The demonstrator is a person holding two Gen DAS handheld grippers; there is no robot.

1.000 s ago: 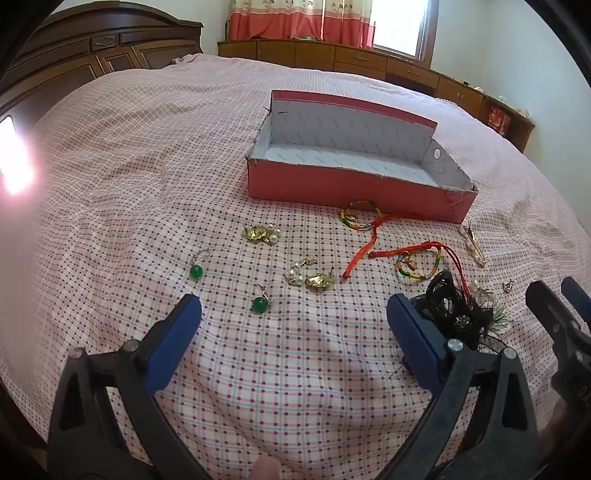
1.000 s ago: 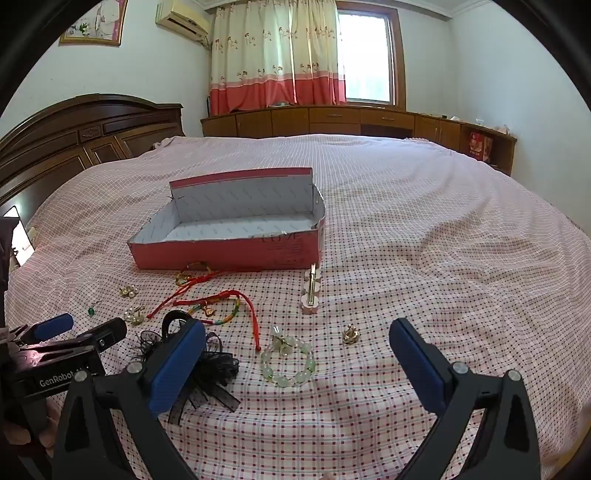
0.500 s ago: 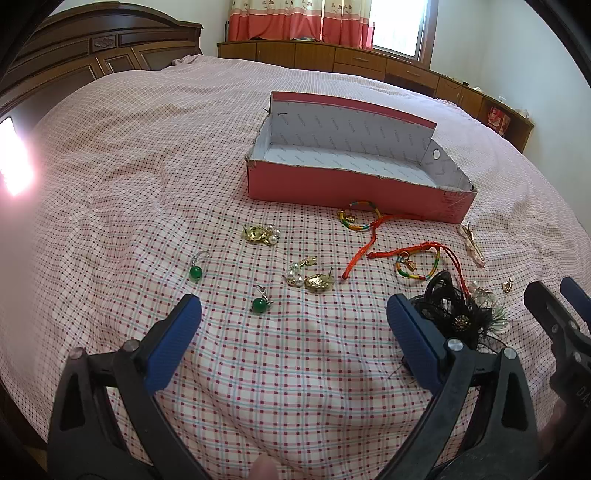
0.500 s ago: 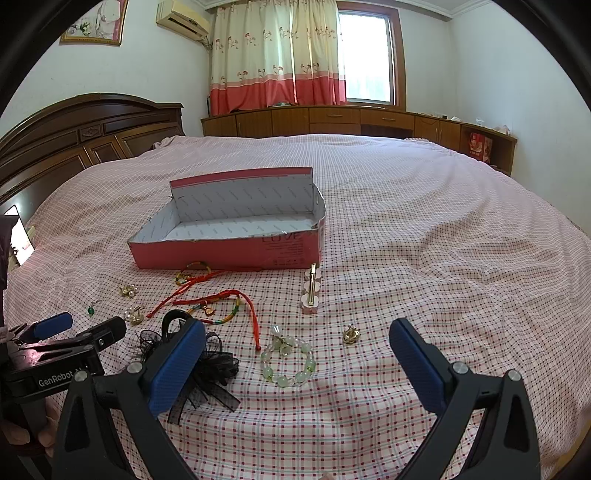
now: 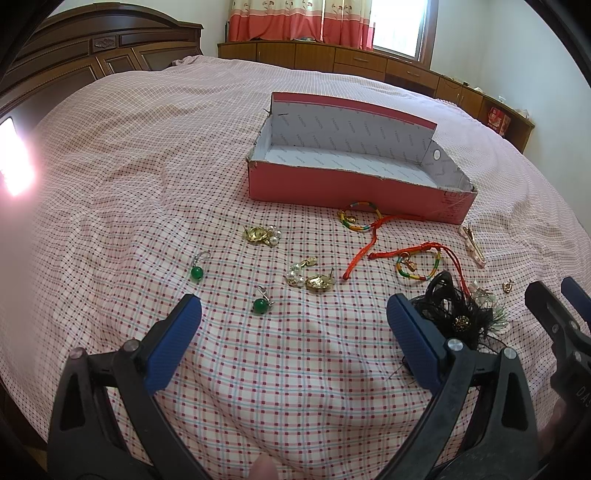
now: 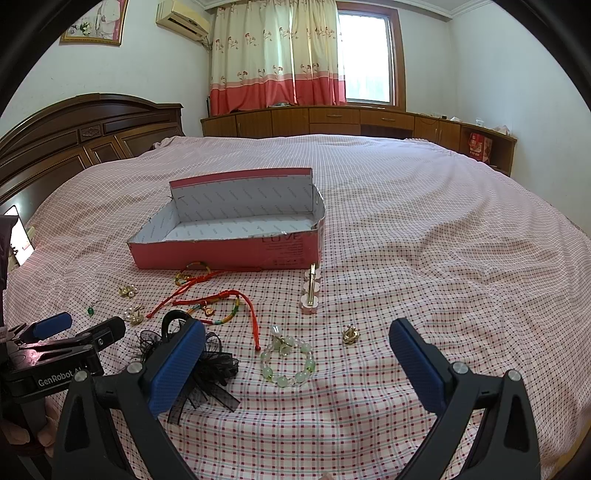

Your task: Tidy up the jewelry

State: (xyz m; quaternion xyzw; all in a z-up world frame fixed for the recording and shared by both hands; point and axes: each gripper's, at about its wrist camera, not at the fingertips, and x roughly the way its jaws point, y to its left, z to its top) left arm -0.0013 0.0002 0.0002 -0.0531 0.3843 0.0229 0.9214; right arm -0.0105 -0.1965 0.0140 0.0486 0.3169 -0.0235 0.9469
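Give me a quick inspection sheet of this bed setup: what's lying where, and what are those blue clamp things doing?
Surface: checked bedsheet, wrinkled, covering the whole bed.
Job's things: open red box with nothing visible inside; two green bead earrings; gold and pearl earrings; red cord bracelets; pale green bead bracelet; pink hair clip; small gold piece; black lace hair bow. All lie on the sheet outside the box.
Clutter: nothing seen.
Grippers: left gripper and right gripper, both open and holding nothing.
Cables: nothing seen.
Surroundings: dark wooden headboard, curtained window, low wooden cabinets, air conditioner.
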